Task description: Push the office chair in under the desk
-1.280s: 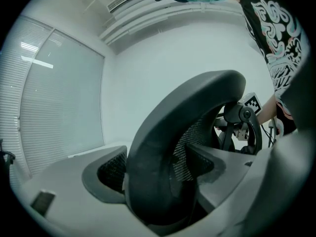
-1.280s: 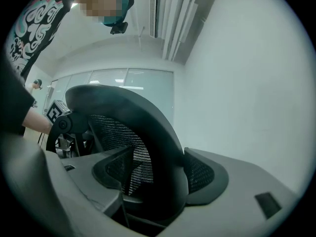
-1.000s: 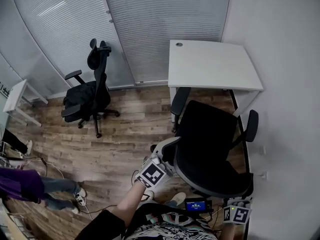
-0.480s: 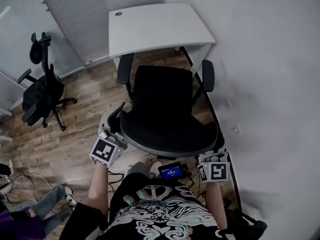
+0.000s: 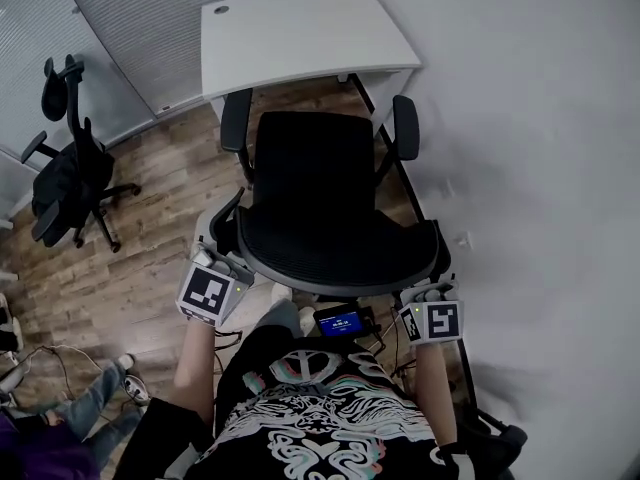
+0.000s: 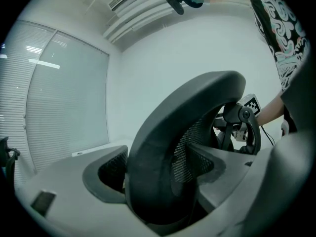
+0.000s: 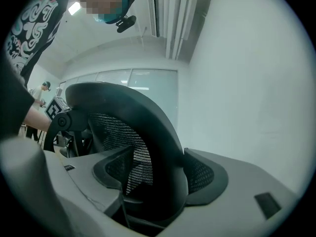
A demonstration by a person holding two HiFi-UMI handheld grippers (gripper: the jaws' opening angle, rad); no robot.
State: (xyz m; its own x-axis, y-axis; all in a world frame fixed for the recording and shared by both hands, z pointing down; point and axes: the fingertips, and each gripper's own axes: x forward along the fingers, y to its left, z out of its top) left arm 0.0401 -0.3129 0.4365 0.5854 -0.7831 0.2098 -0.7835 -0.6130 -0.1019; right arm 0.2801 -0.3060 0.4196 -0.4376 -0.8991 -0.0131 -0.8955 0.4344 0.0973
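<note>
Looking down on a black chair (image 5: 320,198) sitting right in front of the desk (image 5: 300,38), armrests up by its front edge, seat not tucked under. Can't see the base or wheels at all, hidden below the seat. Mesh back with a smooth curved plastic rim. Got the left gripper (image 5: 224,268) clamped on the rim's left side and the right gripper (image 5: 430,293) clamped on its right side, rim wedged between the pads both times. Plain flat white top on the desk, small round hole near one corner, legs mostly hidden. Wood-plank floor (image 5: 150,238), white wall (image 5: 520,118) on the right, ribbed blinds (image 5: 150,18) behind. Spotted a second chair (image 5: 70,168) well off to the left, plus someone's legs (image 5: 70,418) cut off at the lower-left corner.
</note>
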